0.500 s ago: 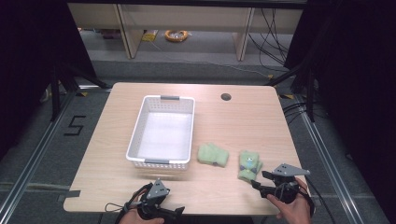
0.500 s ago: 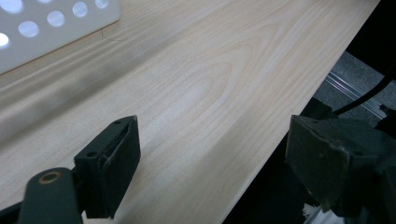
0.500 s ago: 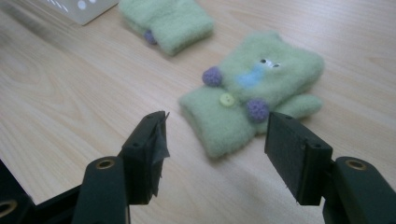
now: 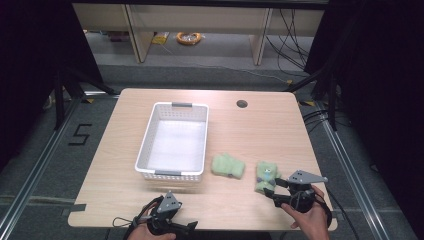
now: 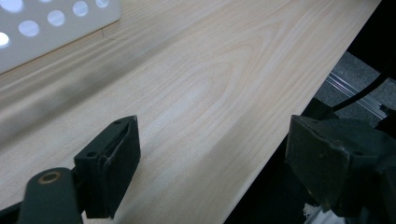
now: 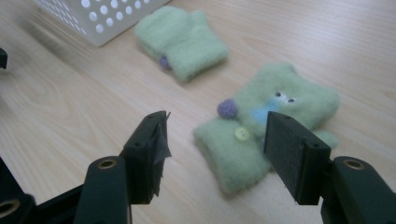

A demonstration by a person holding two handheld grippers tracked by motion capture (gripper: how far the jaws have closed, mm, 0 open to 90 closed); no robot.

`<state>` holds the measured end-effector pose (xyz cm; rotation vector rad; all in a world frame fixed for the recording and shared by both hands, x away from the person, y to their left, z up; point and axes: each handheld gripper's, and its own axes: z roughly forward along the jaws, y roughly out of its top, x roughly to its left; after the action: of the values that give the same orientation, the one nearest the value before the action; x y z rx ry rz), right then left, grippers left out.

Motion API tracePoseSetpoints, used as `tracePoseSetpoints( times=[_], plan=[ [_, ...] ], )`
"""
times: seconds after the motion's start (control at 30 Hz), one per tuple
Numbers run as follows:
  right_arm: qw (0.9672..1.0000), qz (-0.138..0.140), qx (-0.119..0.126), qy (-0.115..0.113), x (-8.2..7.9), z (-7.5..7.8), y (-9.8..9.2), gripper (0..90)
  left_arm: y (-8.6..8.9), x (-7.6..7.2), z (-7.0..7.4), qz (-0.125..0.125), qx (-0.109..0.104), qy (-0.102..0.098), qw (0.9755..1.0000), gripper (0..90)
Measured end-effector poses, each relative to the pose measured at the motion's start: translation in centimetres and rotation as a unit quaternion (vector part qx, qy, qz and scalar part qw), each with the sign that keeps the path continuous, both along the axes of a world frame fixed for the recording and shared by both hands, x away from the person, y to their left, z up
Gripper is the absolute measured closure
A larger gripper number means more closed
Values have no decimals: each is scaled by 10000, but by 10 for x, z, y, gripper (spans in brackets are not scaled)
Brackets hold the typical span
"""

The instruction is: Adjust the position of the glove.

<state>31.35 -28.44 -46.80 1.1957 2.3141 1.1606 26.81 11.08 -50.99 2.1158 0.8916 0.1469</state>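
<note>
Two pale green mittens lie on the wooden table (image 4: 260, 130). The right mitten (image 4: 265, 176) (image 6: 285, 100) has small eyes, a purple pompom and a yellow button. My right gripper (image 4: 272, 189) (image 6: 217, 128) is open just short of its cuff, and nothing is gripped. A plain left mitten (image 4: 228, 165) (image 6: 182, 39) rests beside the white perforated basket (image 4: 145, 145) (image 6: 93, 14). At the table's front edge my left gripper (image 4: 175, 220) (image 5: 212, 144) is held open over bare wood, with a basket corner (image 5: 46, 23) beyond it.
The basket holds nothing that I can see. A dark cable hole (image 4: 242, 104) sits at the table's far side. Black frame legs and floor rails surround the table. Bare wood lies left of the basket and behind the mittens.
</note>
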Motion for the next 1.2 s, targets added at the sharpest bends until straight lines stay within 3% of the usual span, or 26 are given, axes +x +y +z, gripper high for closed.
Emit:
tracePoseSetpoints(
  times=[0.17,0.23,0.27,0.3,0.33,0.37,0.53,0.7,0.77,0.8,0.83,0.87,1.0,1.03,1.13,1.17,1.2],
  plan=[
    [10000,60,32,24,9,7,9,409,0,0,0,29,-29,14,10000,174],
    [10000,55,11,-47,11,8,11,410,1,1,0,60,56,50,10000,174],
    [10000,55,28,52,13,10,14,413,1,0,0,58,39,41,10000,174],
    [9999,149,-15,-42,19,12,18,415,1,1,1,31,37,-25,10000,174],
    [10000,52,33,56,19,14,22,417,1,1,1,31,37,-25,10000,174],
    [9999,152,-25,-15,23,15,23,417,2,1,1,-6,47,-4,10000,173],
    [9997,245,-41,59,34,19,34,439,2,1,1,61,-41,-11,10000,173],
    [9993,359,-94,18,46,19,47,472,2,1,1,69,-43,-12,10000,173],
    [9993,339,-86,129,47,20,51,481,2,1,1,71,-44,-11,10000,173],
    [9989,437,-178,48,54,20,58,500,2,1,1,71,-42,-14,10000,173],
    [9989,408,-140,176,56,20,62,501,2,1,2,74,-45,-13,10000,173],
    [9987,449,-194,168,59,20,64,503,2,1,2,75,-46,-16,10000,173],
    [9983,509,-196,190,72,15,78,544,2,1,2,73,-47,-17,10000,173],
    [9974,592,-290,286,75,15,81,549,2,1,2,69,-45,-16,10000,173],
    [9975,585,-339,198,85,9,91,574,3,1,2,33,1,-16,10000,174],
    [9971,592,-375,311,87,9,94,580,3,1,2,0,32,-16,10000,173],
    [9974,559,-361,284,90,7,97,591,2,0,2,64,-49,-14,10000,173]
  ],
)
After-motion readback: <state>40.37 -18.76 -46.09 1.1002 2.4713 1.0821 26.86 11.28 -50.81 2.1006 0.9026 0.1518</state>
